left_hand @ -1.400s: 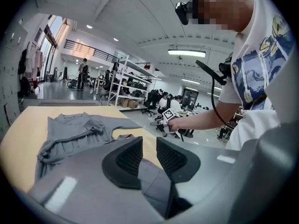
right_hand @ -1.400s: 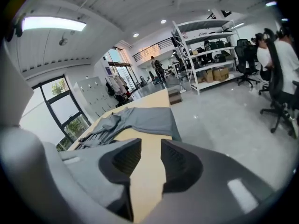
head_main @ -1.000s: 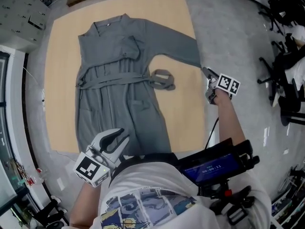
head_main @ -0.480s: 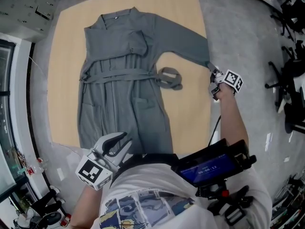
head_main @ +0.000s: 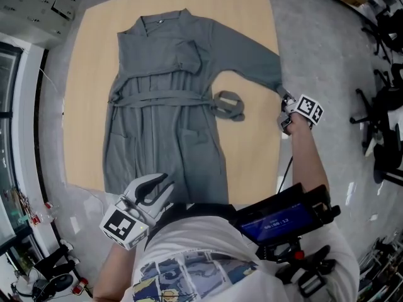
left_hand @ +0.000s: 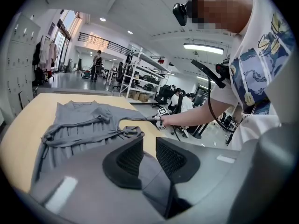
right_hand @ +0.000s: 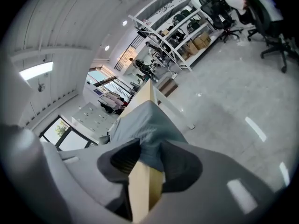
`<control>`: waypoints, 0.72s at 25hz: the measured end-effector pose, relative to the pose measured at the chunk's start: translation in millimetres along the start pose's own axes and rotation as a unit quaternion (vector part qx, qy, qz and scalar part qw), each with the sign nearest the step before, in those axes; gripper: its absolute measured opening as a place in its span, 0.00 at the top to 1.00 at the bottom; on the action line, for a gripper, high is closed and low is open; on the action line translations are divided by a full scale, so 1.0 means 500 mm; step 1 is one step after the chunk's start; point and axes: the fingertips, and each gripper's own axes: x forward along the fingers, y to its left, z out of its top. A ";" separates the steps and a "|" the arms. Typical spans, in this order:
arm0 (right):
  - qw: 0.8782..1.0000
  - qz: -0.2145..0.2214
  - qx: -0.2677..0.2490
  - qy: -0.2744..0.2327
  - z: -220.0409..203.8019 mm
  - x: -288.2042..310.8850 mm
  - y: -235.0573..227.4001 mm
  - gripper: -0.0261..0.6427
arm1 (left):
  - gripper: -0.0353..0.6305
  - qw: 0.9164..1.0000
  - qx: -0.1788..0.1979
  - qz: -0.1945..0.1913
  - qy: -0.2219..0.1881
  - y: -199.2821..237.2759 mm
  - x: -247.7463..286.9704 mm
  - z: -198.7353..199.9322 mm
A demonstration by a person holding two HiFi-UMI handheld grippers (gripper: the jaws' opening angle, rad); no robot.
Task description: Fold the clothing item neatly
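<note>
The grey robe (head_main: pixel 167 106) lies flat on the tan table (head_main: pixel 252 162), the right gripper (head_main: pixel 285 100) is closing on the sleeve end (head_main: pixel 277 87), and the left gripper (head_main: pixel 157 184) hovers near the robe's bottom, a little open, closing a bit and empty, so I think the sleeve gets folded over the chest next.

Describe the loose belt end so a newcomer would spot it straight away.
On the tan table lies a grey robe, spread flat. At its waist, on the side of the outstretched sleeve, the belt end curls on bare wood, the only cloth coiled in a ring.
</note>
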 end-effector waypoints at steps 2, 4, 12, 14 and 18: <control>0.999 -0.020 -0.028 -0.009 0.014 -0.006 0.004 0.83 | 0.82 1.000 -0.004 0.004 -0.003 0.005 -0.003 -0.002; 0.998 -0.037 -0.055 -0.014 0.028 -0.009 0.010 0.90 | 0.82 1.000 -0.007 0.007 -0.006 0.010 -0.005 -0.003; 0.993 -0.040 -0.100 -0.038 0.069 -0.018 0.070 0.93 | 0.82 1.000 -0.011 0.011 -0.018 0.017 -0.026 -0.006; 0.992 -0.037 -0.108 -0.044 0.080 -0.018 0.089 0.93 | 0.82 1.000 -0.013 0.013 -0.023 0.023 -0.033 -0.008; 0.990 -0.028 -0.126 -0.052 0.102 -0.023 0.133 0.93 | 0.82 0.999 -0.016 0.019 -0.034 0.031 -0.046 -0.017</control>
